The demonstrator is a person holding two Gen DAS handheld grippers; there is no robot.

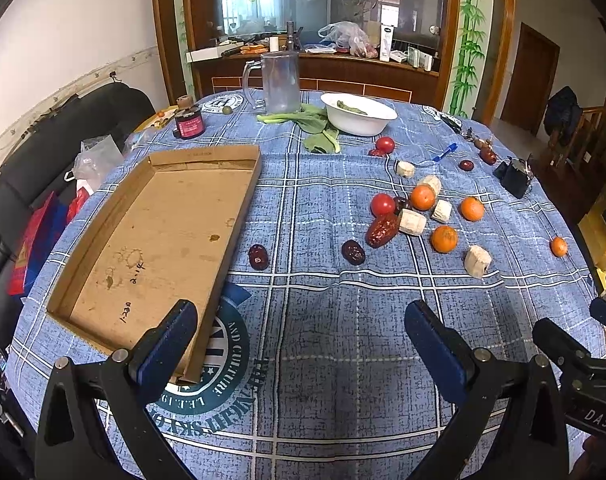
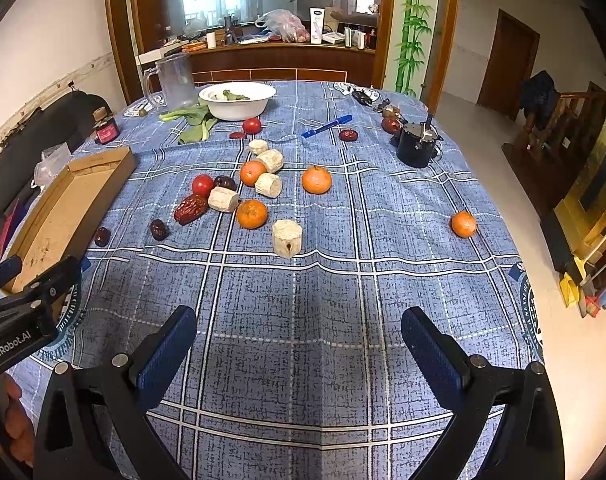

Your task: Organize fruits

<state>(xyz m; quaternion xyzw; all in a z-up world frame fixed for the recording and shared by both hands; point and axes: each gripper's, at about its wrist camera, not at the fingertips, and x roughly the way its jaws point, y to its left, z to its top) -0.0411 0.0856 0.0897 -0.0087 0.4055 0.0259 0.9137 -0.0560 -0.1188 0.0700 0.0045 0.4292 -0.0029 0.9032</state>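
A: Fruits (image 2: 251,213), loose on the tablecloth (image 2: 343,280), lie at 12 o'clock of the right gripper (image 2: 299,344), fingers wide, empty.

B: Left gripper (image 1: 301,338), equally wide; only its view shows the whole cardboard tray (image 1: 163,240) at 10 o'clock. Legible: "GenRobot.AI", "DAS".

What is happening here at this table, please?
A person holds two grippers, the left gripper and the right gripper, both open and empty above the blue tablecloth. Oranges, tomatoes and dark dates lie loose. The cardboard tray has no fruit yet.
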